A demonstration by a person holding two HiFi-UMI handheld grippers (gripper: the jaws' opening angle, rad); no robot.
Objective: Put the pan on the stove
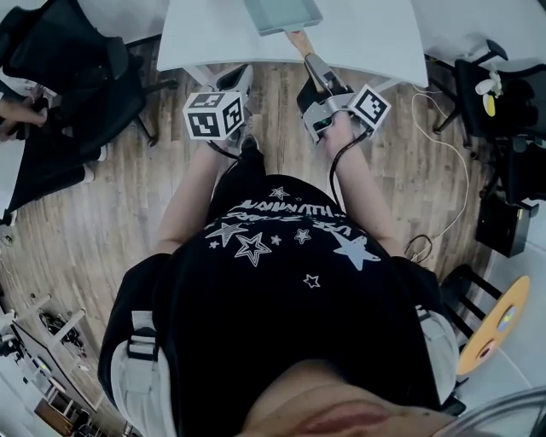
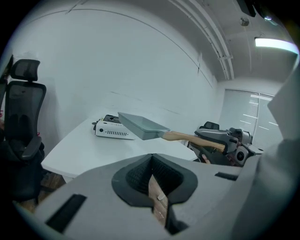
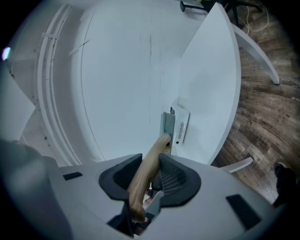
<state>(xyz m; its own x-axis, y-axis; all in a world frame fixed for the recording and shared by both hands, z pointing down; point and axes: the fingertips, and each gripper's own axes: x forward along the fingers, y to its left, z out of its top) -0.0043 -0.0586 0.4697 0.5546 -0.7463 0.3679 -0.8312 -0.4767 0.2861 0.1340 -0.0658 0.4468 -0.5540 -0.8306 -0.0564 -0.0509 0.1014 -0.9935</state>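
A grey-green square pan [image 2: 140,125] with a wooden handle [image 2: 192,138] hangs tilted in the air above the white table [image 2: 79,150]. My right gripper [image 3: 150,161] is shut on that handle [image 3: 145,176], and the pan [image 3: 168,125] shows edge-on beyond it. In the head view the pan [image 1: 281,13] is over the table's near edge, with the right gripper [image 1: 328,90] just below it. The white portable stove [image 2: 111,129] sits further back on the table, behind the pan. My left gripper [image 2: 152,164] is shut on nothing and hovers left of the right one [image 1: 226,98], short of the table.
A black office chair [image 1: 77,77] stands at the left and another chair [image 1: 495,85] at the right. A white cable [image 1: 452,154] lies on the wooden floor. The table's white leg [image 3: 255,51] slants toward the floor. A wall rises behind the table.
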